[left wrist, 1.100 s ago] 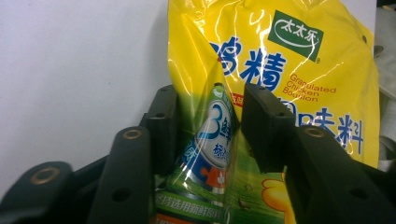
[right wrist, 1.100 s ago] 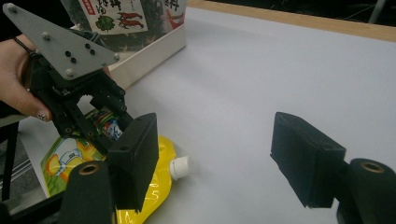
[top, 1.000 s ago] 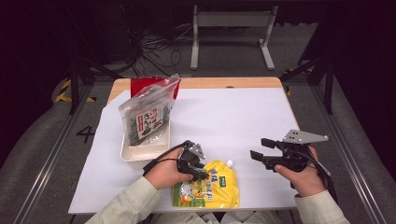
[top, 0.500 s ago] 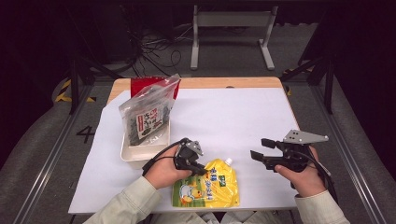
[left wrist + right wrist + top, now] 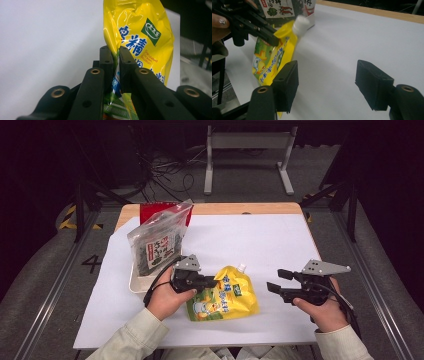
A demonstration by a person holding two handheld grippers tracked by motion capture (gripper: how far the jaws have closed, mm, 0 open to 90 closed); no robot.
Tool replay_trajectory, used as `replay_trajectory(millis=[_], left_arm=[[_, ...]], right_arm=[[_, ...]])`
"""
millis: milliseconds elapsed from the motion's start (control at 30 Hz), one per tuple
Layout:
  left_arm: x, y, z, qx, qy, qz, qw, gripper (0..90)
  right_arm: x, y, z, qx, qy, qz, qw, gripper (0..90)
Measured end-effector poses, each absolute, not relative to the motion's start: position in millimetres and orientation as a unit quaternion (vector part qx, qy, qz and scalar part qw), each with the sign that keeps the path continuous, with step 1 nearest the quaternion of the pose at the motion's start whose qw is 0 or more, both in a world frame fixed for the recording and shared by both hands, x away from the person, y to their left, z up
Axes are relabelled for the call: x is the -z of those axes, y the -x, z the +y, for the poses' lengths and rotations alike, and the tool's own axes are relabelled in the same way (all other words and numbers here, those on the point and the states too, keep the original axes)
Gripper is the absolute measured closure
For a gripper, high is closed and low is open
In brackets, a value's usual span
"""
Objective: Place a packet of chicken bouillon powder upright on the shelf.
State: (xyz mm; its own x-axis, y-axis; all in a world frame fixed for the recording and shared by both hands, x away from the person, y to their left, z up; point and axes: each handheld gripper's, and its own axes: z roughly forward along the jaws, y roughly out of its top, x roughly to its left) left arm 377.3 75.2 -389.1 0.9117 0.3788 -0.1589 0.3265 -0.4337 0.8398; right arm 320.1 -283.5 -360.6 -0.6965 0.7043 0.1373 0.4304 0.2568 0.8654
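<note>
Near the front edge of the table (image 5: 260, 245) we have the yellow pouch (image 5: 223, 295) on the white sheet, tipped up on its left side, white spout cap (image 5: 301, 23) pointing away from us. Left hand-held gripper (image 5: 212, 283) has just been closing and now pinches the pouch's left edge; in the left gripper view we see the film squeezed flat between its jaws. Right hand-held gripper (image 5: 275, 281) hangs just right of the pouch, jaws spread with nothing between them, not touching it.

Open room: bare sheet behind the pouch and across the far right half. Left is tight, with a white tray (image 5: 136, 282) just beside the left hand, a seaweed packet (image 5: 157, 247) standing in it and a red packet (image 5: 150, 211) behind.

Pouch's lower left corner is hidden under the left hand. Cap is blurred in the right gripper view. Tray contents under the packets we can't make out.
</note>
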Motion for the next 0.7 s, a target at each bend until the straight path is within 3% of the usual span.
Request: replay_trajectory(millis=[700], left_arm=[[373, -368, 88, -0.120, -0.775, 0.210, 0.584, 83.6]], right_arm=[[365, -315, -260, -0.490, -0.331, 0.796, 0.126, 39.6]])
